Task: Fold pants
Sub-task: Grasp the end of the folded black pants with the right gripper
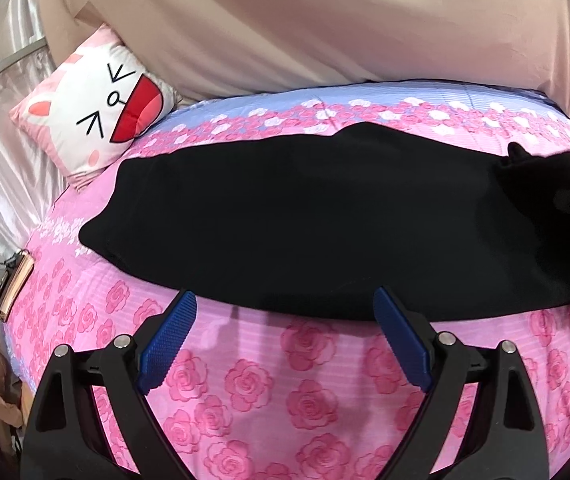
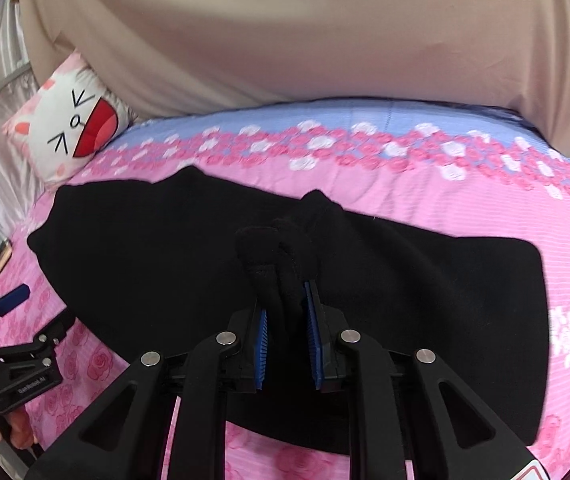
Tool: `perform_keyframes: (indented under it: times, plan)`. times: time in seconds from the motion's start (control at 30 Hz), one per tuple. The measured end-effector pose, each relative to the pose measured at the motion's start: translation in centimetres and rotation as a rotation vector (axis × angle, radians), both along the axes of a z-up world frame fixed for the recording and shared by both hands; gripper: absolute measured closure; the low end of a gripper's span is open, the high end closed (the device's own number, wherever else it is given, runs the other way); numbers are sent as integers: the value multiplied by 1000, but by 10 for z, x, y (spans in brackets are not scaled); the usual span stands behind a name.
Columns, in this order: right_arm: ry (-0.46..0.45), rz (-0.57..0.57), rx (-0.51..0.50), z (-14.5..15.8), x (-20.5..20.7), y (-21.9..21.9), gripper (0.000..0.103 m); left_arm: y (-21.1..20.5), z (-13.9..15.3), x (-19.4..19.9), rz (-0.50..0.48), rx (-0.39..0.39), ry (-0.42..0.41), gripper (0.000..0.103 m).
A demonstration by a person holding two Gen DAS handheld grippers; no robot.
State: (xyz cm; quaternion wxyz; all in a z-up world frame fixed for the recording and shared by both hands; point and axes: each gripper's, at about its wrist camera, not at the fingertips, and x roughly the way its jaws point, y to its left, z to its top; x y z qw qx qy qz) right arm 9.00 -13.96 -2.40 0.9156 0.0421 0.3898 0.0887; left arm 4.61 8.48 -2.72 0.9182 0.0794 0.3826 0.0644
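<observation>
Pants, black and soft-looking, lie across the middle of the frame on the bed, spread into one long, fairly flat band, so the legs seem already laid one over the other. A bunched end of the cloth stands lifted at the centre of the right wrist view, pinched between the blue pads of the right gripper, which is clenched on it. I judge that a lengthwise fold is done and that a crosswise fold is in hand, with the lifted end not yet laid down on the rest. The left gripper hangs released at the lower middle of its view, jaws wide, just short of the near edge of the pants and holding nothing. The fabric is too dark to show seams or a waistband.
</observation>
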Motion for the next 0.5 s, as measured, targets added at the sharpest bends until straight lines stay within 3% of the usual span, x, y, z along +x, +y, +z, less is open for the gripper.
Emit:
perform_keyframes:
  times: [0.13, 0.2, 0.23, 0.33, 0.4, 0.5]
  plan:
    - [35, 19, -68, -21, 8, 21, 78, 16, -2, 1, 27, -27, 10, 15]
    - [31, 37, -83, -25, 6, 26, 67, 24, -3, 0, 38, -45, 17, 15]
    - [29, 51, -75, -23, 4, 28, 53, 27, -3, 0, 41, -51, 20, 15]
    - [-13, 82, -72, 0, -20, 26, 49, 34, -2, -3, 52, -54, 20, 15]
    - [-74, 45, -49, 21, -41, 4, 47, 38, 2, -6, 47, -57, 15, 15]
    - [-97, -129, -45, 39, -67, -62, 39, 38, 7, -10, 32, -80, 8, 15]
